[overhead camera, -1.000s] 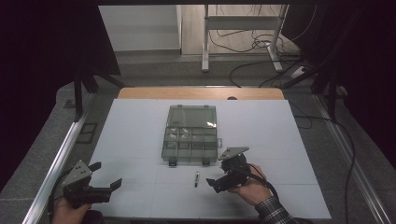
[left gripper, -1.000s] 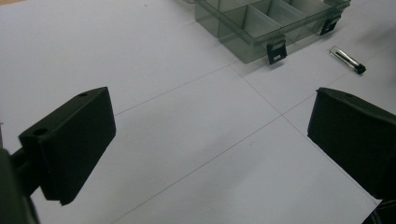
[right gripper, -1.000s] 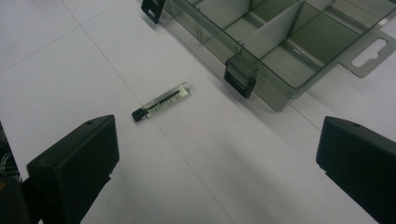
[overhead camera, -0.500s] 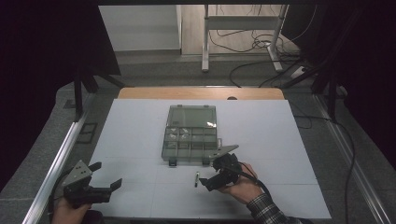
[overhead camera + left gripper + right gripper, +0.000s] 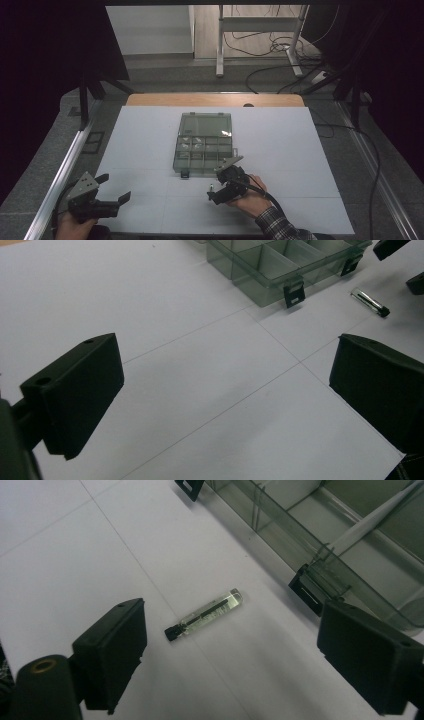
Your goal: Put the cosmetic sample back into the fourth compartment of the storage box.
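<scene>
While sitting at the near left corner of the white tabletop (image 5: 150, 150), keeping the same place as a second ago: left tool (image 5: 116, 192), jaws standing wide with nothing between them, bare sheet showing between them in the left gripper view. Lying farther right, past the middle of the sheet: a small clear vial (image 5: 205, 615) with a black cap, flat on its side, just in front of the near edge of the compartment box (image 5: 204, 145), apart from it. Lying unmoved since the earlier frames. Showing also in the left gripper view as a small glinting tube (image 5: 369, 302) near the box's black latches (image 5: 294, 293).

Having shifted leftward and a little lower across the tabletop over the last second, now hovering right by the vial in the high view: right tool (image 5: 212, 192). Having just been closing its jaws, yet standing apart on either side of the vial in the right gripper view, touching nothing, pads clear of the glass. Holding the tool from behind: a hand (image 5: 250, 200) in a checked sleeve, coming in from the bottom right, where a second ago sitting farther right.
</scene>
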Demonstrator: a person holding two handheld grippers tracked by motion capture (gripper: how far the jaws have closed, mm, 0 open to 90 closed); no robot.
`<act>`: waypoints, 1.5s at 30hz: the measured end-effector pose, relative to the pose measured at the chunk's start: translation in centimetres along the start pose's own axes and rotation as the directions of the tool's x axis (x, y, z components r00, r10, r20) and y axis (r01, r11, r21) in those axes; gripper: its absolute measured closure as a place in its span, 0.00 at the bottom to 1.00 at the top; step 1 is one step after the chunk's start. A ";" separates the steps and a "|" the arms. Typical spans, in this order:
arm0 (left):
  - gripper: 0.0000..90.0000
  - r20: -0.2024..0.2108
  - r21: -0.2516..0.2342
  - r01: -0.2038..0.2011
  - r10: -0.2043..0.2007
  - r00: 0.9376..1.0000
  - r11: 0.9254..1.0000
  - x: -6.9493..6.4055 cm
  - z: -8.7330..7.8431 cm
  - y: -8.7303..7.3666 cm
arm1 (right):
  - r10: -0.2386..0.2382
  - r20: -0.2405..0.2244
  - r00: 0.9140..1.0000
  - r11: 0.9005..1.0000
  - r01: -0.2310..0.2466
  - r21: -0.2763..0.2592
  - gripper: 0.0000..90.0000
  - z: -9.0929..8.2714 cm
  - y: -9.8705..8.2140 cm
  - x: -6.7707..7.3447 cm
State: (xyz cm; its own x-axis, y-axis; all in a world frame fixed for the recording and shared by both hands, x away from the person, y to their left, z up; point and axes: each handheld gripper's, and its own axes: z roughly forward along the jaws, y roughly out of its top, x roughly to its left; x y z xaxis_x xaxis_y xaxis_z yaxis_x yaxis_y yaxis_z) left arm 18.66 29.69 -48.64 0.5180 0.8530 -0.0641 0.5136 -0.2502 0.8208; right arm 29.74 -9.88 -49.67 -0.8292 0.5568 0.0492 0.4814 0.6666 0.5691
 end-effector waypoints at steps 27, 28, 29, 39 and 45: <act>0.02 0.005 0.003 -0.012 0.012 1.000 1.000 0.0 0.0 0.0 | -0.086 -0.017 0.996 0.992 0.088 0.088 0.63 2.7 0.7 0.9; 0.02 0.004 0.003 -0.012 0.012 1.000 1.000 0.0 0.0 0.0 | -0.092 -0.013 0.996 0.992 0.092 0.087 0.65 2.7 0.7 0.9; 0.02 0.004 0.002 -0.012 0.012 1.000 1.000 0.0 0.0 0.0 | -0.101 0.000 0.995 0.991 0.100 0.091 0.68 2.7 0.7 0.9; 0.02 0.006 0.003 -0.013 0.013 1.000 1.000 0.0 0.0 0.0 | -0.095 -0.007 0.995 0.991 0.095 0.099 0.89 2.6 0.7 0.7; 0.02 0.007 0.001 -0.013 0.013 1.000 1.000 -0.1 0.0 0.0 | -0.071 -0.019 0.997 0.993 0.072 0.095 0.89 2.5 0.7 0.5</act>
State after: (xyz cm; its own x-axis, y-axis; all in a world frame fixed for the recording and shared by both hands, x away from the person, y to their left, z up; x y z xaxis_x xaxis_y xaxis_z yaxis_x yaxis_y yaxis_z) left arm 18.61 29.65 -48.63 0.5293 0.8465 -0.0577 0.5079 -0.2616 0.8207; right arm 30.38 -7.87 -51.28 -0.8662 0.4991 0.0241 0.4452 0.7490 0.4907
